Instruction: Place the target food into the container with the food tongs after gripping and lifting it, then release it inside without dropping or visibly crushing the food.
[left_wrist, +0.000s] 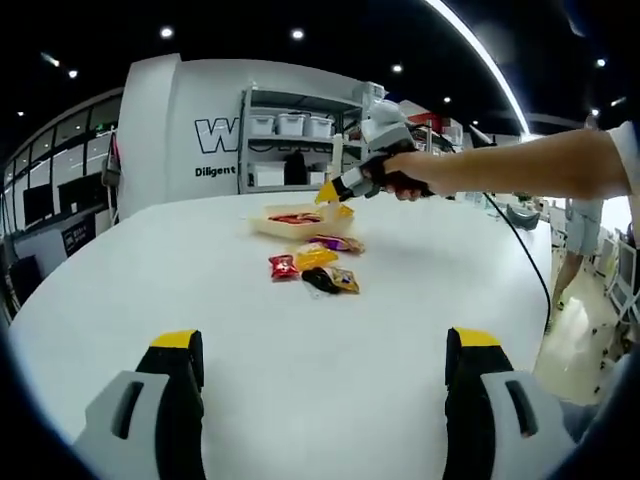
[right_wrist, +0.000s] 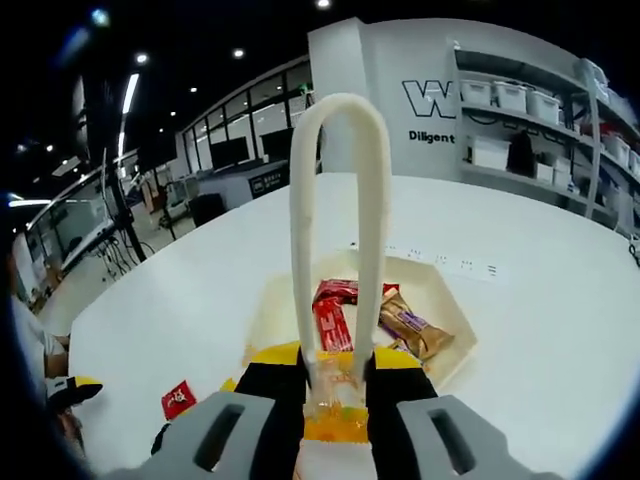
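The surface (left_wrist: 420, 300) is white, smooth and matt, with only a soft sheen. On it, the container (right_wrist: 440, 290) looks like pale, smooth plastic with a dull finish. The snack packets (left_wrist: 318, 262) beside the container are glossy foil-like wrappers. The food tongs (right_wrist: 340, 230) above the container look like cream, smooth, slightly glossy plastic. The left gripper (left_wrist: 325, 370) has matt grey and black plastic with yellow tips.
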